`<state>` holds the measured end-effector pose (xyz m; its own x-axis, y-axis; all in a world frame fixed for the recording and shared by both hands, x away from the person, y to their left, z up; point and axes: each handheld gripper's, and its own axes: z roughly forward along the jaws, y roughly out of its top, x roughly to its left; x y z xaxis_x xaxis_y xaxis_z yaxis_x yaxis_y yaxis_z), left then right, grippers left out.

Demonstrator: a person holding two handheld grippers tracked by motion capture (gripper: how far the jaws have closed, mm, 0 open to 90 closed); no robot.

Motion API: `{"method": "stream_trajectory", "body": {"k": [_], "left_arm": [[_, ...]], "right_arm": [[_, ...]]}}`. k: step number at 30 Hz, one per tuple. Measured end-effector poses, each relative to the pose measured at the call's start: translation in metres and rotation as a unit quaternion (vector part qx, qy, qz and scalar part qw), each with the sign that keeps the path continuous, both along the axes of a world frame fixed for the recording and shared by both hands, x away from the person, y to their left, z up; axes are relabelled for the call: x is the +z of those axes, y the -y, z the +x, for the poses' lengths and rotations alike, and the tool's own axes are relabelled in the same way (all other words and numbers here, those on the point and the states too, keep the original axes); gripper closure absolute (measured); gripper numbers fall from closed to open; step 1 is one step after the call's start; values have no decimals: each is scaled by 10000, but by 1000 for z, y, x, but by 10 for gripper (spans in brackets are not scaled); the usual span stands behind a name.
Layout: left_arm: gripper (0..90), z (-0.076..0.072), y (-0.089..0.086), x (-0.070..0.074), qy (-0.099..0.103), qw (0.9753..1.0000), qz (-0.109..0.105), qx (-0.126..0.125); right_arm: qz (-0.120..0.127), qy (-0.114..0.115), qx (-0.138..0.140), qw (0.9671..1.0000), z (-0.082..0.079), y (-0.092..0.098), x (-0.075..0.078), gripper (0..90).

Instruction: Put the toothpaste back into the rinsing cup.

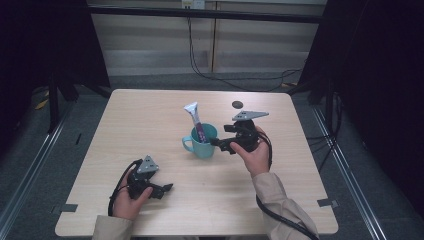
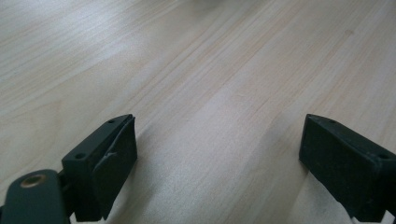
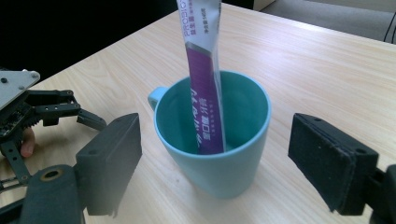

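On the pale wooden counter [image 1: 150, 120], a teal mug [image 1: 202, 142] stands a little right of the middle, its handle turned to the left. A long purple and white packet [image 1: 196, 121] stands in the mug, leaning on the far rim with its top well above it. A small dark round spot [image 1: 237, 104] lies on the counter beyond the mug, toward the far right. Bare counter spreads on every side of the mug, widest on the left and far sides, and the near edge is well apart from it.

Just right of the mug, the right gripper [image 1: 218, 142] is held in a hand with its jaws pointing left at the mug; in the right gripper view [image 3: 215, 163] the jaws stand wide apart with the mug between them, touching neither. Near the front left, the left gripper [image 1: 167, 188] rests low in the other hand, pointing right, well apart from the mug; in the left gripper view [image 2: 219, 154] its jaws are spread over bare wood and hold nothing.
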<state>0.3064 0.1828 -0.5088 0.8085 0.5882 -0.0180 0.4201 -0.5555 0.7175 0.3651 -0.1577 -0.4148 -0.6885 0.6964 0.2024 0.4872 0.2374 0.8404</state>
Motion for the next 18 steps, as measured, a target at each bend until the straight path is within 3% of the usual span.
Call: {"method": "stream_trajectory", "body": {"k": [7, 18], "left_arm": [[109, 0, 0, 0, 10, 10000, 10, 5], [109, 0, 0, 0, 15, 10000, 19, 8]], "right_arm": [[74, -23, 22, 10000, -7, 13, 0, 164], [-58, -86, -22, 9999, -15, 30, -2, 164]]}}
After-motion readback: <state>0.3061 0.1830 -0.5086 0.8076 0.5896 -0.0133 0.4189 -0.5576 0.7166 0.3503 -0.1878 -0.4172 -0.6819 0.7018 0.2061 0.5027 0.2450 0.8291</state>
